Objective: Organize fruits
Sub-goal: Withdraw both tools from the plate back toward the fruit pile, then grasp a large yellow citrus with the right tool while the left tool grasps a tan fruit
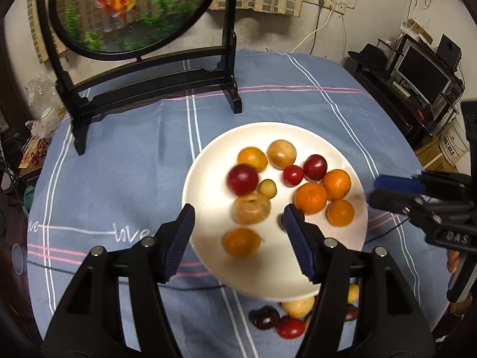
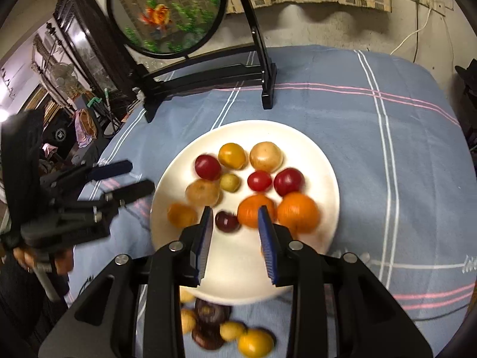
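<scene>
A blue striped tablecloth [image 1: 134, 155] covered the table, with a dark-framed round goldfish screen [image 1: 131, 9] standing in the upper left of both views. In the left wrist view the left gripper [image 1: 238, 226] stood moderately wide over the near part of the white plate [image 1: 208, 155], holding nothing, with a pale orange fruit [image 1: 241, 242] lying loose on the plate between its blue pads. The right gripper [image 2: 235, 223] stood narrower, its jaws apart and pressing on nothing, a small dark plum [image 2: 227, 221] just beyond its tips at the centre of that frame. The plate's fruits were probably light, round, smooth-skinned and apt to roll; the plums and the red tomato [image 2: 259, 180] would likely bruise under a hard squeeze, so a gentle hold across the widest part looked safest. The mandarins [image 1: 310, 202] seemed firmer but yielding. The right wrist view showed the pile off the plate more fully at its lower edge: dark plums, small yellow fruits and a yellow-orange one [image 2: 255, 342]. The left view alone caught a red tomato [image 1: 290, 328] there, and the right gripper from the side at its right edge.
</scene>
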